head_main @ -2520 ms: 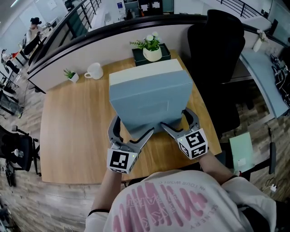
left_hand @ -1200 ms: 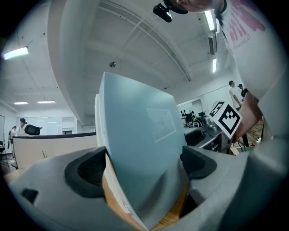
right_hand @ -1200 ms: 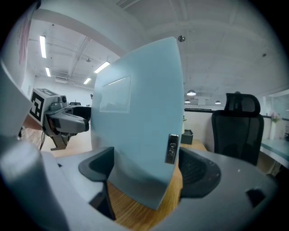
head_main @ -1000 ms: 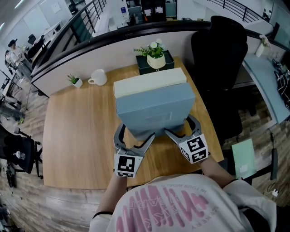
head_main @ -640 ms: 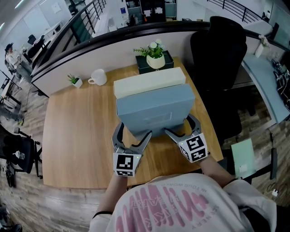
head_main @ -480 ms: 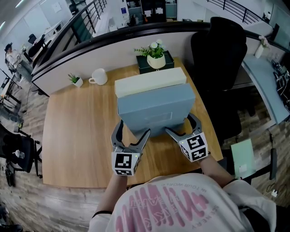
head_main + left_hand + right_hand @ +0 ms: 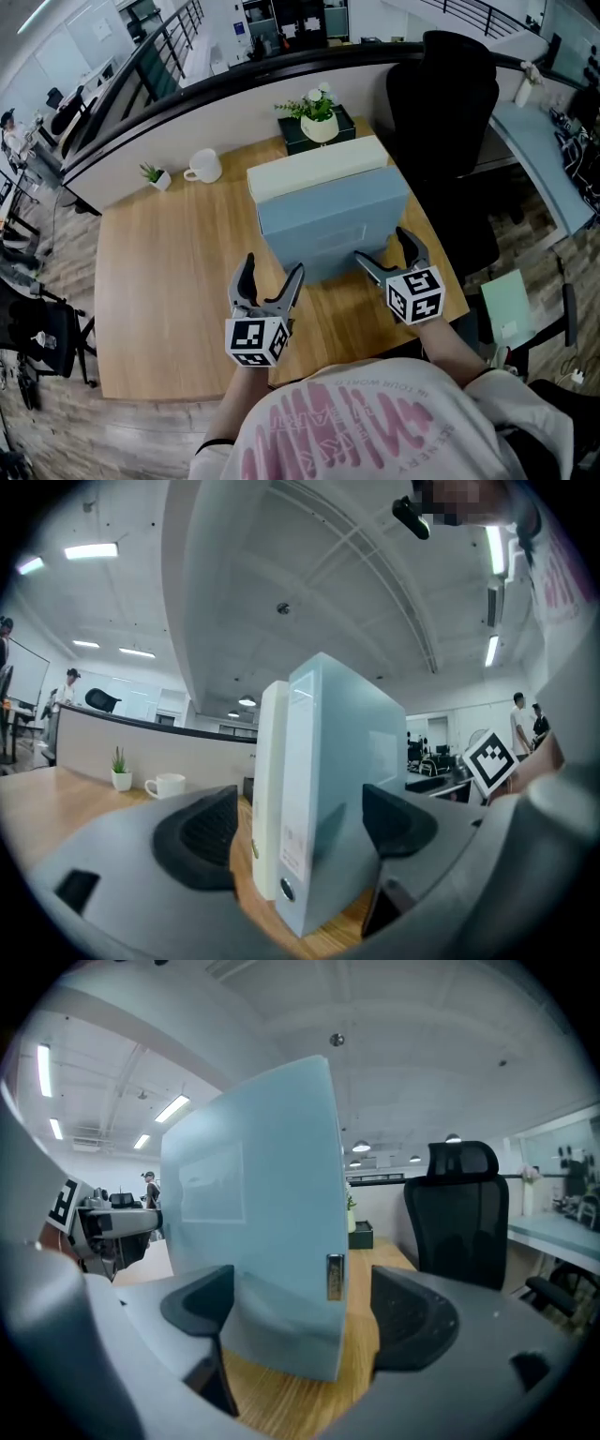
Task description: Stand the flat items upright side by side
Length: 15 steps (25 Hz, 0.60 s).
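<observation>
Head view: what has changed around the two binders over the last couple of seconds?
The left gripper drew back from the near left corner of the pale blue binder, its fingers just closing partway on nothing. Unchanged: the right gripper open at the near right corner; the blue binder and the cream binder upright side by side.

The pale blue plastic ring binder (image 7: 333, 225) stands upright on the light wooden desk (image 7: 159, 281). Directly behind it, apparently touching, stands the cream plastic ring binder (image 7: 314, 173). Further behind, at the desk's far edge, a flowering plant in a white pot (image 7: 319, 120) sits on a dark flat box (image 7: 291, 141). Behind and well left of the blue binder sits a white ceramic mug (image 7: 202, 167), with a small green potted plant (image 7: 150, 175) just left of the mug. A black office chair (image 7: 441, 112) stands behind and right of the blue binder, off the desk.
</observation>
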Each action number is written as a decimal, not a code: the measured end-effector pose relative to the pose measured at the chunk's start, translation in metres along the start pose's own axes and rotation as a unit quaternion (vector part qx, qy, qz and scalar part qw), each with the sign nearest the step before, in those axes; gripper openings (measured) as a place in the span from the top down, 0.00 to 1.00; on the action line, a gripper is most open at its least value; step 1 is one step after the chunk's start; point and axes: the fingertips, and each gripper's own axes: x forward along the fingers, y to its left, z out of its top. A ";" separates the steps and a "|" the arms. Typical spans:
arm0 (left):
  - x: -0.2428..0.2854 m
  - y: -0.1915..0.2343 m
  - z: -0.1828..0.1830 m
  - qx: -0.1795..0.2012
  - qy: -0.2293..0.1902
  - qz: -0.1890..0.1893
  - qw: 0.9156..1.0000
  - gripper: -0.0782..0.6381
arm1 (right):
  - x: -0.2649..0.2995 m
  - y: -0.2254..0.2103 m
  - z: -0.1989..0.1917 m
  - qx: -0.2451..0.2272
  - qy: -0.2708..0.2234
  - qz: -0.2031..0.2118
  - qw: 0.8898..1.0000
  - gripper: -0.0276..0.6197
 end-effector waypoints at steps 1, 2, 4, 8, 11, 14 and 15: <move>-0.003 0.004 0.000 -0.004 0.001 -0.003 1.000 0.31 | -0.002 0.001 0.000 0.004 -0.001 -0.009 1.000 0.26; -0.006 0.008 -0.001 -0.011 0.003 -0.006 1.000 0.32 | -0.004 0.003 -0.001 0.010 -0.001 -0.019 1.000 0.27; -0.012 0.015 -0.006 -0.028 0.013 -0.016 0.999 0.35 | -0.011 0.004 -0.005 0.029 0.001 -0.047 0.998 0.27; -0.031 0.028 -0.021 -0.044 0.046 -0.041 0.997 0.43 | -0.023 0.014 -0.025 0.089 0.008 -0.100 0.991 0.48; -0.049 0.037 -0.028 -0.060 0.066 -0.058 0.994 0.50 | -0.030 0.036 -0.049 0.134 0.034 -0.125 0.982 0.56; -0.065 0.043 -0.038 -0.075 0.086 -0.072 0.991 0.59 | -0.034 0.063 -0.071 0.173 0.056 -0.143 0.973 0.70; -0.070 0.044 -0.041 -0.080 0.093 -0.078 0.989 0.63 | -0.035 0.073 -0.076 0.190 0.060 -0.145 0.969 0.75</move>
